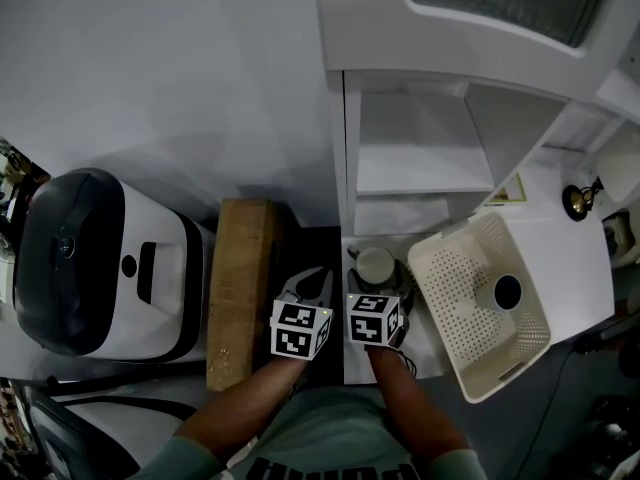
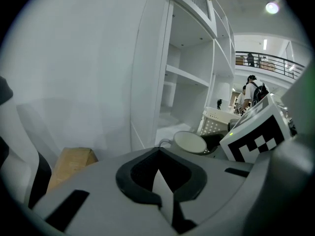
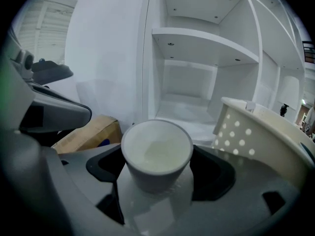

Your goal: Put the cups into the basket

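Shelf unit (image 1: 420, 148): white and open-fronted, with bare shelves. It stands behind the work spot.
Appliance (image 1: 100, 263): a white machine with a black lid, at the far left, well apart from the cups.
Basket (image 1: 437, 253): cream plastic with holes in its walls, sitting at a slant on the white ledge (image 1: 575, 253) to the right of the shelf unit's base.
Cardboard box (image 1: 240, 288): brown and long, between the appliance and the grippers.
Right gripper (image 1: 377, 286): its jaws are pressed against the sides of the white cup, one on each side, so it has a grip on it.
Left gripper (image 2: 160, 178): its jaws meet with nothing between them. It is idle just to the left of the right gripper.
White cup (image 3: 156, 154): upright and empty, rim facing up, just beside the basket's left wall and still outside it. I cannot tell whether it rests on the surface or is lifted.
Cup in basket (image 1: 507, 292): small, with a dark inside, upright on the basket floor.
Done: one cup appears to be in the basket already.
Left: the gripped cup has yet to go over the near wall and be let go inside. No other loose cup shows.
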